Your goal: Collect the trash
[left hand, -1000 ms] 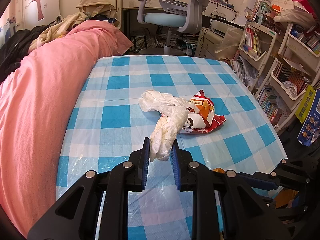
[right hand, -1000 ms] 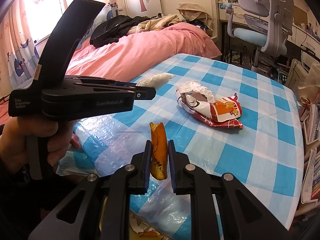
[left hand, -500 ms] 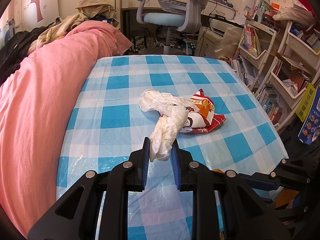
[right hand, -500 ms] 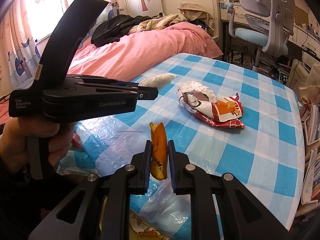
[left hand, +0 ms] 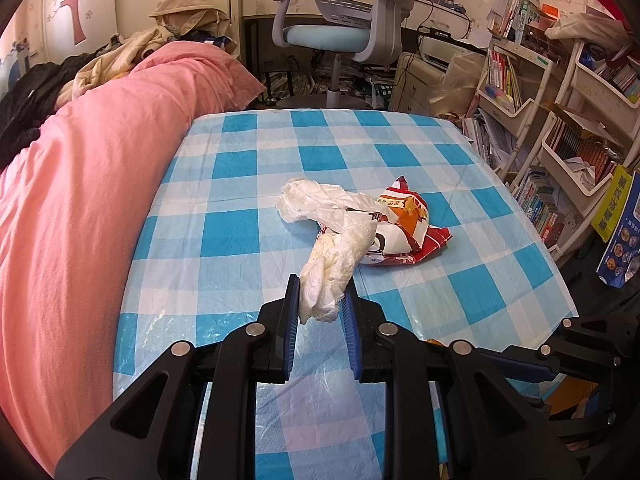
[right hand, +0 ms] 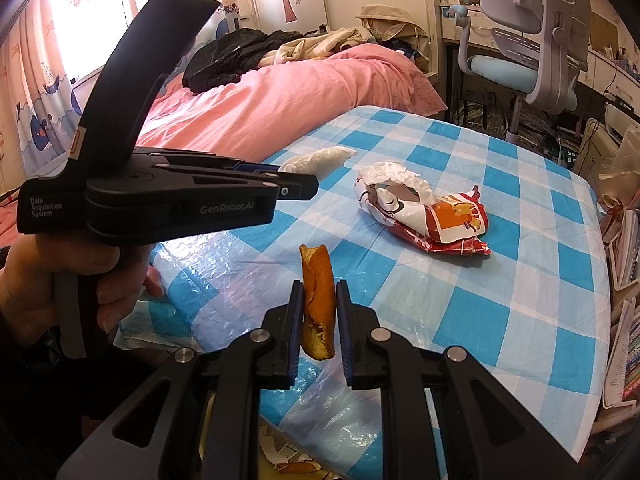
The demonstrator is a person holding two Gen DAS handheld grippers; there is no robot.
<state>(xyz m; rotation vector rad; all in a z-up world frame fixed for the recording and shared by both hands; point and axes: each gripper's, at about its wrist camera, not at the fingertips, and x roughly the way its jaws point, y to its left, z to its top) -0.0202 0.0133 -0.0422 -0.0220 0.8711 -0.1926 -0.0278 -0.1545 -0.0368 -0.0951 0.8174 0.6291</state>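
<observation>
My left gripper (left hand: 319, 296) is shut on a crumpled white tissue (left hand: 334, 264) and holds it above the near part of the blue checked table (left hand: 240, 236). The tissue also shows in the right wrist view (right hand: 320, 159), sticking out of the left gripper (right hand: 298, 190). My right gripper (right hand: 319, 300) is shut on an orange peel (right hand: 317, 300) above the table's near edge. A red and white snack bag (left hand: 404, 228) with a white plastic bag (left hand: 320, 200) on it lies mid-table; the snack bag shows in the right wrist view (right hand: 432, 220) too.
A bed with a pink duvet (left hand: 80, 184) borders the table's left side. A grey office chair (left hand: 344, 28) stands behind the table. Bookshelves (left hand: 560, 120) line the right. Peel scraps and paper (right hand: 288, 460) lie below the table's near edge.
Both grippers keep their grips and have hardly moved; the right wrist view has drifted slightly, so the snack bag sits a little further right.
</observation>
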